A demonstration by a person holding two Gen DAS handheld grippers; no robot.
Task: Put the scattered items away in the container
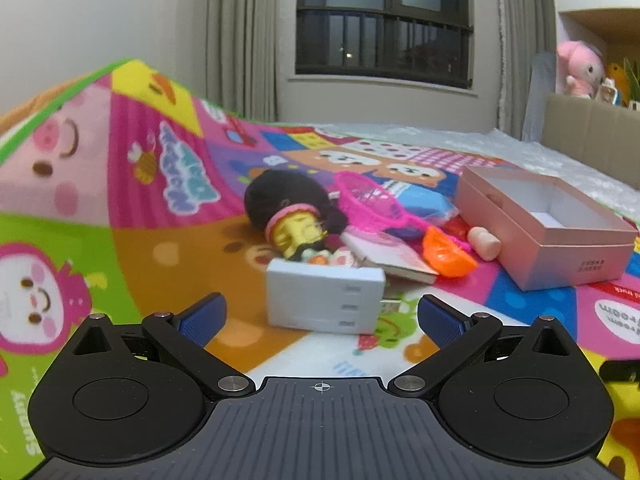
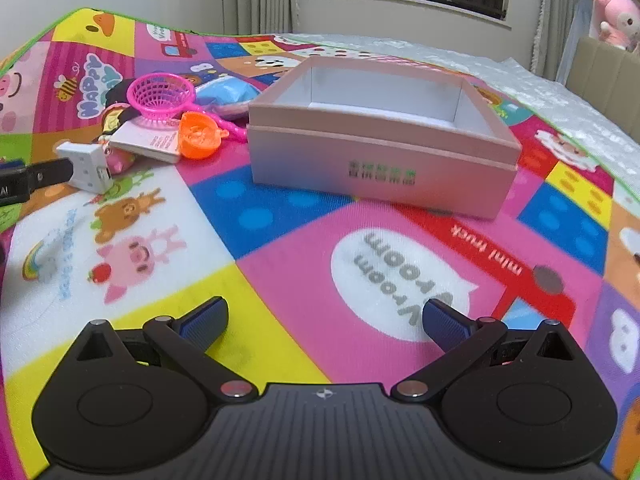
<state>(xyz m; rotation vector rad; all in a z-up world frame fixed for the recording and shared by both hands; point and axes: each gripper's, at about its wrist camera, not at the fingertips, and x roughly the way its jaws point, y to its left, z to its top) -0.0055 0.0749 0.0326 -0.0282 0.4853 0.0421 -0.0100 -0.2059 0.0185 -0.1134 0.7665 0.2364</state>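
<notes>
Pink box (image 2: 376,160), orange cup (image 2: 199,136) — bright cartoon-patchwork mat (image 2: 280,264).

The colourful play mat (image 2: 280,240) reads "Vroom vroom" in a white bubble, "mini truck" beside it, and "HAPPY" near the pink basket (image 2: 160,94).

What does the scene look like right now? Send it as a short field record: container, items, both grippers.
container: pink box, open top, nothing visible inside
items: white charger block, pink net scoop, orange toy, dark-haired doll, all in a pile on the play mat beside the box
left gripper: open, empty, facing the charger block
right gripper: open, empty, facing the box
</notes>
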